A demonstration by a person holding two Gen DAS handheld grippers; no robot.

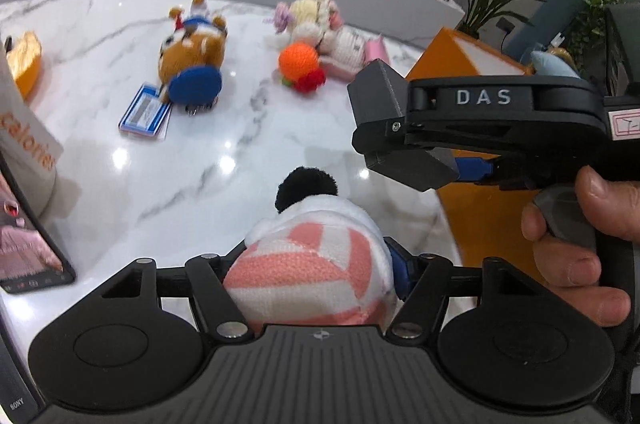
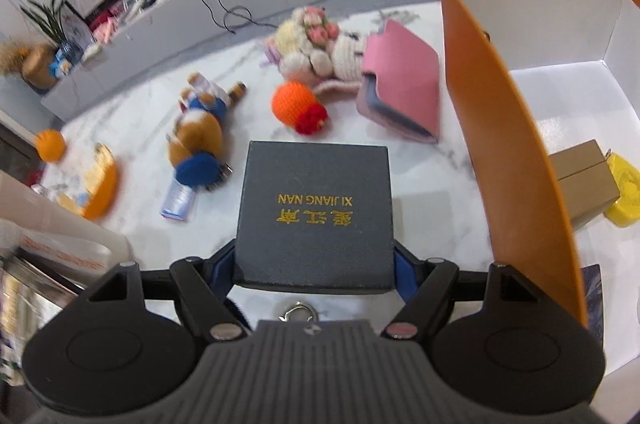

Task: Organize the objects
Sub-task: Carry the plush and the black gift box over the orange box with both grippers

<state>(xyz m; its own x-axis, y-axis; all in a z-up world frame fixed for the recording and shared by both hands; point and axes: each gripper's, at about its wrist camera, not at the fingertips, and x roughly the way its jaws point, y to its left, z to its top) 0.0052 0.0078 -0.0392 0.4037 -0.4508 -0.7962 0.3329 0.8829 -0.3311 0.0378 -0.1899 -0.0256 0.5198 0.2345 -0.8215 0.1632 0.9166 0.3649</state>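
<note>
My left gripper (image 1: 316, 260) is shut on a plush toy (image 1: 308, 264) in pink-and-white striped knit with a black tuft, held just above the marble table (image 1: 120, 184). My right gripper (image 2: 314, 264) is shut on a dark grey box (image 2: 316, 208) with gold lettering, lifted off the table. In the left wrist view this same gripper shows at the right, gripping the dark box (image 1: 380, 104), with a person's hand (image 1: 580, 244) on its handle. An open orange box (image 2: 500, 104) with a white inside stands right of it.
On the table lie a brown plush with a blue hat (image 2: 200, 136), an orange crochet ball (image 2: 292, 102), a crochet doll (image 2: 316, 52), a pink wallet (image 2: 400, 84) and a blue card (image 1: 146, 112). A cardboard carton (image 2: 584, 180) and a yellow item (image 2: 624, 188) lie inside the orange box. A phone (image 1: 28, 244) sits at left.
</note>
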